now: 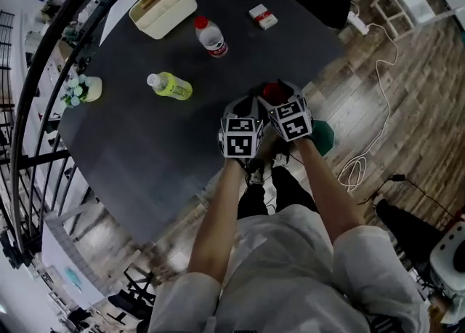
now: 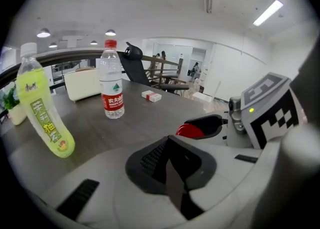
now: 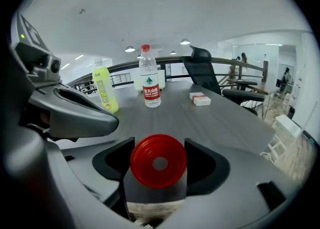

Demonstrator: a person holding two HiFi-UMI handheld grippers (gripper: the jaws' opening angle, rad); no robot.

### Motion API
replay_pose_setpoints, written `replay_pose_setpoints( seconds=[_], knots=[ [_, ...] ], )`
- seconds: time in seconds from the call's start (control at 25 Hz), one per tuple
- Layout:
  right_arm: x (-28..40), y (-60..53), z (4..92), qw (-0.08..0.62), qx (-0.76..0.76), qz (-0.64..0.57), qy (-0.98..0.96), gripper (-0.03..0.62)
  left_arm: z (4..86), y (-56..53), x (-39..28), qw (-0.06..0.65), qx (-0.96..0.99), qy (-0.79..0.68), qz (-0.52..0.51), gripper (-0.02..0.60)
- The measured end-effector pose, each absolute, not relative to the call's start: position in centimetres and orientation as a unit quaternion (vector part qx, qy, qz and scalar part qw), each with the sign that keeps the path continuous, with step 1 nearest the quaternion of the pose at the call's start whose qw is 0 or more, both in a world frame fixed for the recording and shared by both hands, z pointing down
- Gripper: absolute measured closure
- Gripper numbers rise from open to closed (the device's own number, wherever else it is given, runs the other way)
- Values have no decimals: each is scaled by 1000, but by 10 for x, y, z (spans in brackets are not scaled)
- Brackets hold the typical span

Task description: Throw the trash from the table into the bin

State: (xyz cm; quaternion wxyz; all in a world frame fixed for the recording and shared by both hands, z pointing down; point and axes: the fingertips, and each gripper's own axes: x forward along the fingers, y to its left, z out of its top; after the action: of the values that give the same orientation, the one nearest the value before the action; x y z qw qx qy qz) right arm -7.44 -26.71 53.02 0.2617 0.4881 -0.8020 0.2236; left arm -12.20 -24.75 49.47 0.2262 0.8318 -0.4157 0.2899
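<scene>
Dark round table (image 1: 145,150) lay ahead of and below both pairs of jaws. Green bin (image 1: 324,137), on the floor just right of the right gripper (image 1: 278,97), was mostly hidden by that gripper and its forearm. One cream box (image 1: 162,6) stood farthest ahead of the jaws. Two upright bottles stood between box and jaws: a clear water bottle (image 1: 211,36) with a red cap, and a yellow-green drink bottle (image 1: 169,86) ahead and left of the left gripper (image 2: 170,165). One grey container (image 3: 158,160) sat clamped in the right jaws, pads on both sides, its red round end turned up and back, long axis running down between the jaws. Left jaws were closed together, empty. One red-and-white pack (image 1: 263,17) lay far ahead, to the right.
</scene>
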Motion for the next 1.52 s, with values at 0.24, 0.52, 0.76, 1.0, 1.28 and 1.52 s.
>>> replay_pose_setpoints(
  seconds=[0.24,0.52,0.76,1.0,1.28,1.52],
  knots=[
    [-24,-220,526,241,565,254,-747,270,504,-211,-75,213,864,-335,310,552],
    [45,-130,543,205,665,293,-655,270,528,-138,-2,182,901,-207,334,552],
    [105,-70,572,186,710,314,-602,272,558,-87,63,156,912,-131,356,552],
    [151,-14,634,151,752,353,-535,272,617,-42,114,122,916,-66,377,552],
    [172,40,733,124,764,389,-500,270,716,-10,148,119,912,-32,392,552],
    [174,79,831,134,754,414,-492,269,816,-11,139,112,903,-31,413,552]
  ],
)
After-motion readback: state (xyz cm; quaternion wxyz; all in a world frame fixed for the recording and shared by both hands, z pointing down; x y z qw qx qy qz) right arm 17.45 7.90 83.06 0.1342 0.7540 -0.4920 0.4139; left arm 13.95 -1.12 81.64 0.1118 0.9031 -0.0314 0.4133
